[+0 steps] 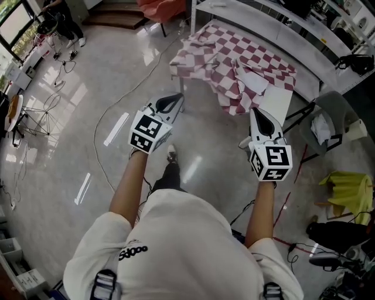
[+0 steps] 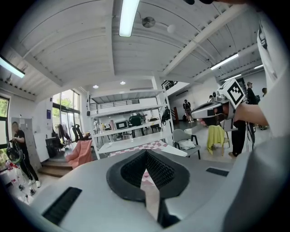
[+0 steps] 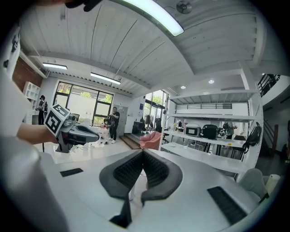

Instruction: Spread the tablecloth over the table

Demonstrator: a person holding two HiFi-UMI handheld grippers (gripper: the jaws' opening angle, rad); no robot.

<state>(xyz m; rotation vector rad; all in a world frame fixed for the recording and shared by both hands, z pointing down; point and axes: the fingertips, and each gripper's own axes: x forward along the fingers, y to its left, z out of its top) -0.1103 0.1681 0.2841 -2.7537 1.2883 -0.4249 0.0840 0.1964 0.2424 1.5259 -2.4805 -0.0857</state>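
Note:
A red-and-white checked tablecloth (image 1: 234, 61) lies crumpled on a small white table (image 1: 276, 102) ahead of me, with one bare corner of the top showing. My left gripper (image 1: 177, 99) is shut and empty, held in the air just short of the table's near left side. The right gripper (image 1: 256, 115) is also shut and empty, close to the bare corner. In the left gripper view the jaws (image 2: 146, 152) meet at their tips, with the cloth (image 2: 153, 144) beyond them. The right gripper view shows its jaws (image 3: 143, 152) pressed together and the left gripper (image 3: 86, 133) off to the side.
A white shelving rack (image 1: 263, 17) stands behind the table. At the right are a grey chair (image 1: 331, 120) with a white cloth on it and a stool under a yellow cloth (image 1: 350, 190). Cables (image 1: 126, 94) run across the shiny floor. A person (image 1: 61, 20) stands far left.

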